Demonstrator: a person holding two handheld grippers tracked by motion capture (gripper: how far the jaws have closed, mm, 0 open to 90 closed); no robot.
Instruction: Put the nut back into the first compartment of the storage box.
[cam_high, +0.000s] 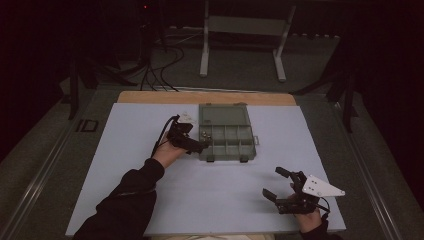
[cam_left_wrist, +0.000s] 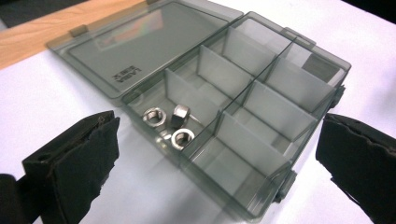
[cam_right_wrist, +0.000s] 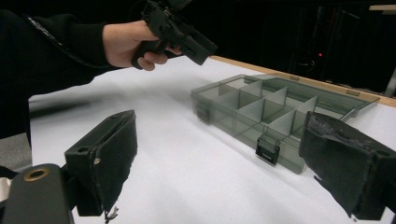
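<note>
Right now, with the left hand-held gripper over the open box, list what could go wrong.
1. The left hand-held gripper hovers open at the edge of the smoky grey clear plastic compartment box; a bump might slide the light box across the white sheet.
2. The three small steel hex nuts lie loose in one compartment; a jolt may scatter them.
3. The flat-open lid could be struck.

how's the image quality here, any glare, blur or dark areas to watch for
High view: dim, the surroundings nearly black, the organizer box small and murky. Left gripper view: bright, with a rainbow sheen on the open lid; the nuts are sharp, the near jaws soft. Right gripper view: background black, the person's hand slightly blurred.
</note>
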